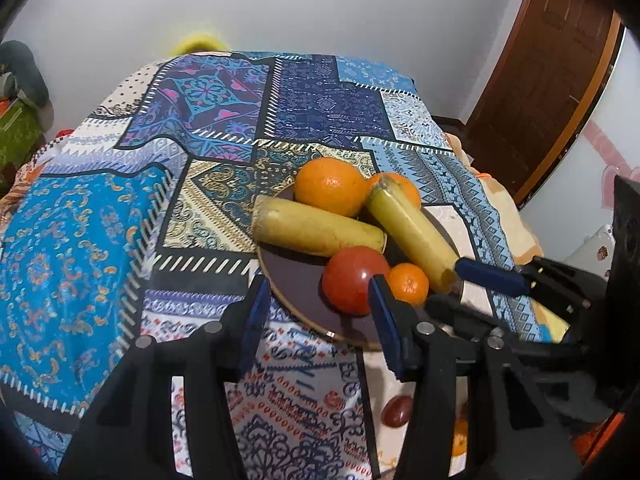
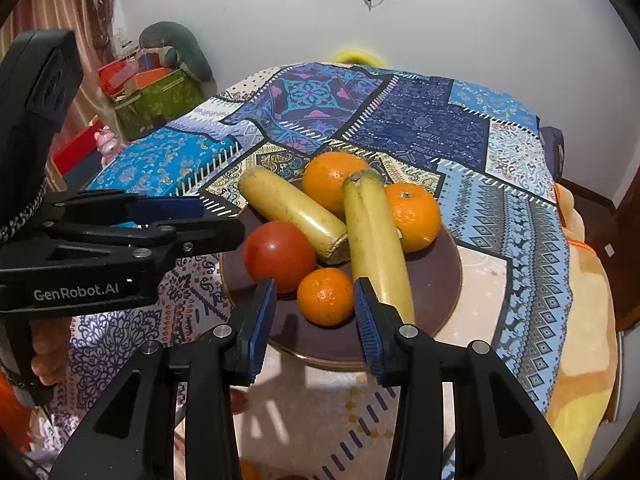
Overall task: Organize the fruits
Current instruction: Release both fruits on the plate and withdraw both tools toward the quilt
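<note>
Your right gripper (image 2: 314,322) fills the bottom of its frame, its blue pads spread apart with nothing between them, framing the small mandarin (image 2: 325,297) at the near side of the dark plate (image 2: 438,280). If that fruit is your pick, I judge you should bring the pads down either side of its widest part, clear of the long banana (image 2: 376,248) just right of it and the red tomato (image 2: 279,255) to its left, and close gently, since the skin looks soft. Your left gripper (image 1: 318,322), low in its own frame, is likewise released and empty, over the plate's near-left rim. On the plate lie two bananas, the second (image 2: 292,210) slanting from upper left, a large orange (image 2: 334,182) behind them, another orange (image 2: 414,216) at right, the tomato and the mandarin. A small dark-red fruit (image 1: 397,410) lies off the plate at lower centre of the left view.
</note>
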Available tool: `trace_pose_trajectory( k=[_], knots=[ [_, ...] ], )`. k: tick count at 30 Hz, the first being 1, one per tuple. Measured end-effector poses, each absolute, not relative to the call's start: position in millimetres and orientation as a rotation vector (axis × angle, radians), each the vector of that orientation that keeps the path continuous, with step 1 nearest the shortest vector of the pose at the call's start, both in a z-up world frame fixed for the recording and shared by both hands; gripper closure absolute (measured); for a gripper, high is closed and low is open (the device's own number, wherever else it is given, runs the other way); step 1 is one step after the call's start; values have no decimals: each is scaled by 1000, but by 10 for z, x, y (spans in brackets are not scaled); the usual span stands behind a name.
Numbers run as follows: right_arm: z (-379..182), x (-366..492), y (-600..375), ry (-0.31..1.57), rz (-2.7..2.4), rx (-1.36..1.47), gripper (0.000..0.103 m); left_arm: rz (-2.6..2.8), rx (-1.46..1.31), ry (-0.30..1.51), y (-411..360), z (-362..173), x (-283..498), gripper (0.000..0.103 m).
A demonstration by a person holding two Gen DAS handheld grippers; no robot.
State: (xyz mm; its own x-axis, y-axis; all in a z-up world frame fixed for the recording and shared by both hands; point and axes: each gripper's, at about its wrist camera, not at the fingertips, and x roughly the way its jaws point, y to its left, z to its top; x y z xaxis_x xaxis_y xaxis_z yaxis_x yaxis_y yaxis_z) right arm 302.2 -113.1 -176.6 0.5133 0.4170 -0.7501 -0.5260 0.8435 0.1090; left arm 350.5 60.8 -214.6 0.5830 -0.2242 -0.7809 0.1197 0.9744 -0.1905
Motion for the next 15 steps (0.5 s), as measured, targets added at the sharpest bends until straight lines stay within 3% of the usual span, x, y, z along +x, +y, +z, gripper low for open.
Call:
trace_pose_trajectory(
  k=[11,15],
  knots=[
    [-1535,2649,-1341,844,536,-131,65,-167,-85,927,688,-1933,2894,52],
    [-1447,2450,-1405,833,531,-130,65,-156,-65,929,701,-1884,2584,47]
  ],
)
